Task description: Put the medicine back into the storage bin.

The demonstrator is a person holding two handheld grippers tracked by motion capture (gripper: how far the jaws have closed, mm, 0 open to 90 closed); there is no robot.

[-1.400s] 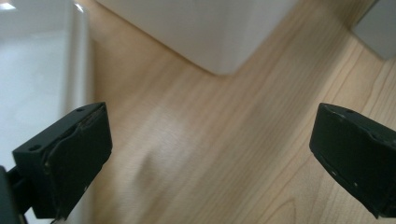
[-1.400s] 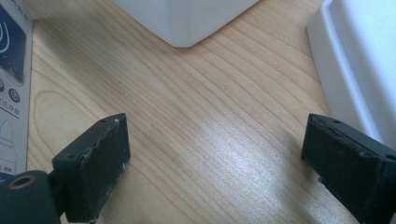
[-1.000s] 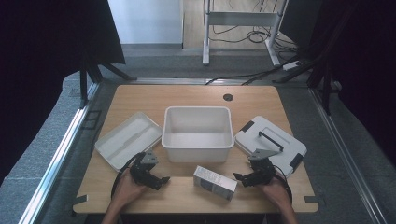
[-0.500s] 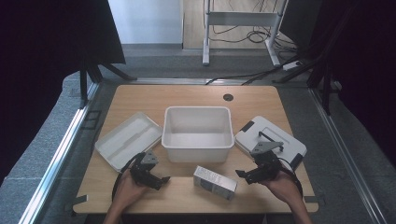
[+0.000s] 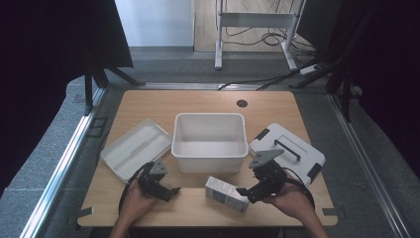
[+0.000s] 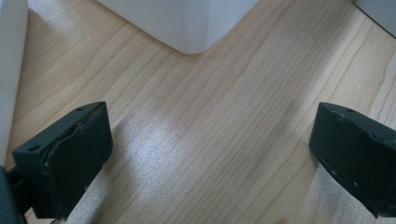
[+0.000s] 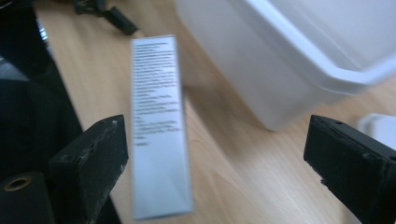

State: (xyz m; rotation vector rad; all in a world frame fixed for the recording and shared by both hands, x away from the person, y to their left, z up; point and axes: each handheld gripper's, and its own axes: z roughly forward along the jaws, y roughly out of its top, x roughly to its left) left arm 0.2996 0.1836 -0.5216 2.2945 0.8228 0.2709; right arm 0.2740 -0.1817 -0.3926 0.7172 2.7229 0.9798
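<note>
Your right gripper (image 5: 243, 192) gapes wide, seemingly just short of the box (image 5: 225, 193) at its nine o'clock; your left gripper (image 5: 171, 191) gapes empty.

We see a small white box (image 5: 226, 193) with printed text lying flat on the tabletop (image 5: 198, 106), near the front edge.

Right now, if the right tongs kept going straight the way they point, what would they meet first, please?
Probably the small printed carton lying on the table: the open right tongs point at it, with the white tub beyond. Depth is uncertain.
</note>
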